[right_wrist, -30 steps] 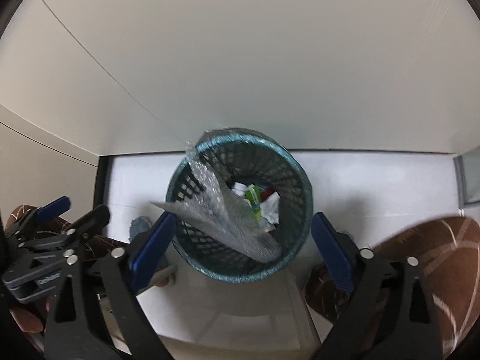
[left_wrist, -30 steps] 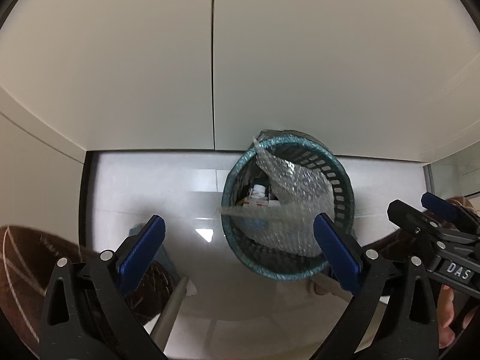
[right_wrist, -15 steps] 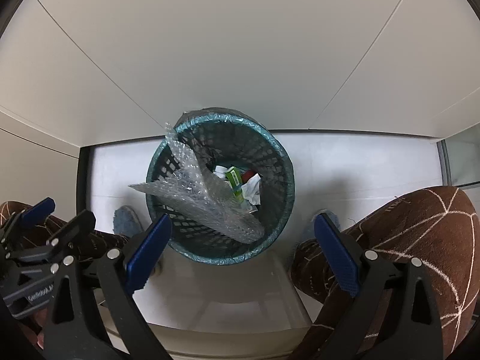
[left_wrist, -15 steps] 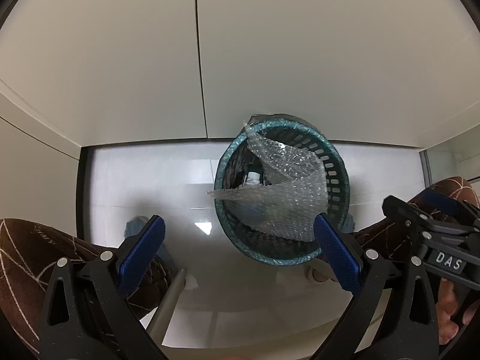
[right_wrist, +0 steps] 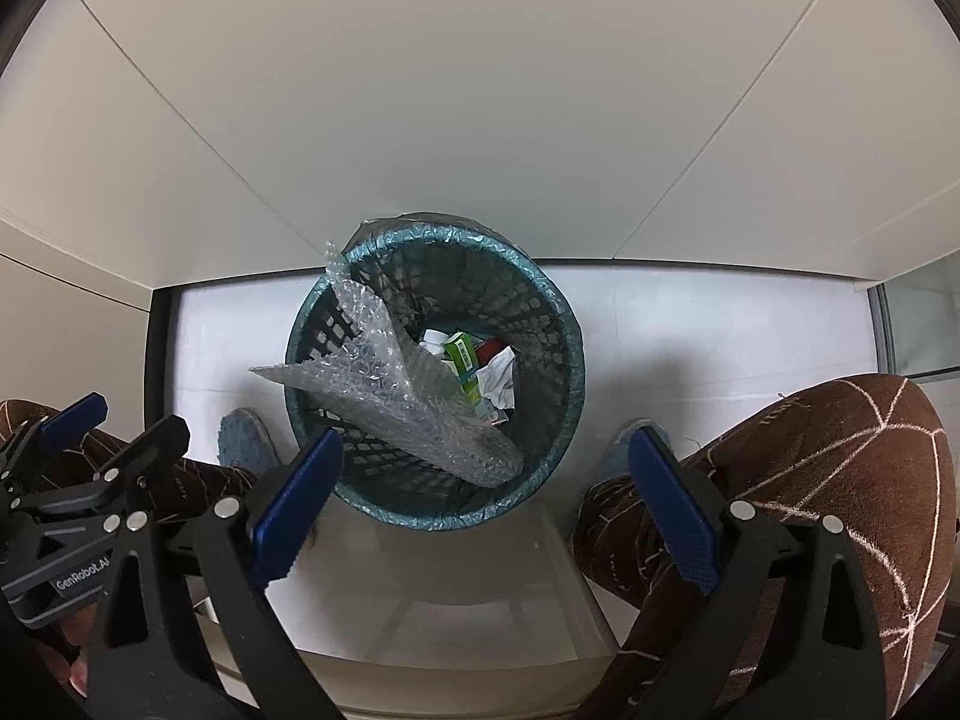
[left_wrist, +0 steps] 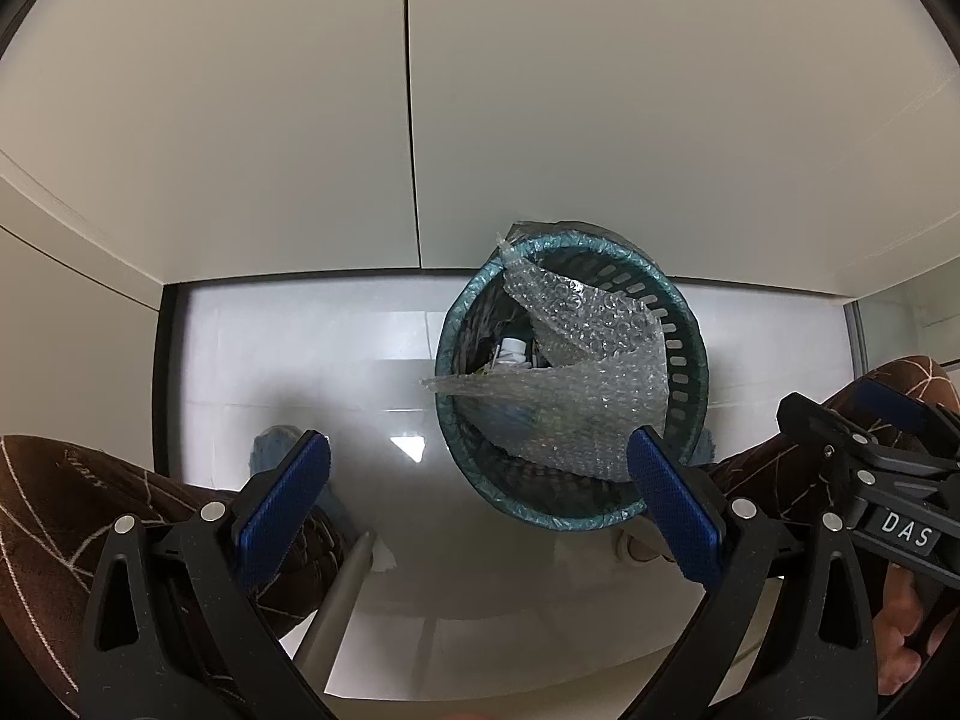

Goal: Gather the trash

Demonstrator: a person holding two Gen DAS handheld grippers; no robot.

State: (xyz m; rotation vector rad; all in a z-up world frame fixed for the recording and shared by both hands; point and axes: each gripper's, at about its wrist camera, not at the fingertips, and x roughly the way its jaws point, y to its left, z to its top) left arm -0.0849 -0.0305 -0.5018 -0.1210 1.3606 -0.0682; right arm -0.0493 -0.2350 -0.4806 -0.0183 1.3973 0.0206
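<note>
Both your left gripper (left_wrist: 477, 513) and right gripper (right_wrist: 483, 504) hover with jaws wide and empty above the teal bin (right_wrist: 558, 384) on the white floor (right_wrist: 690, 324); push the overhanging bubble wrap (right_wrist: 384, 390) down inside without tipping it.

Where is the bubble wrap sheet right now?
The bubble wrap lies inside the teal wastebasket on its left side in the right wrist view, one corner poking over the rim, beside a green carton.
</note>
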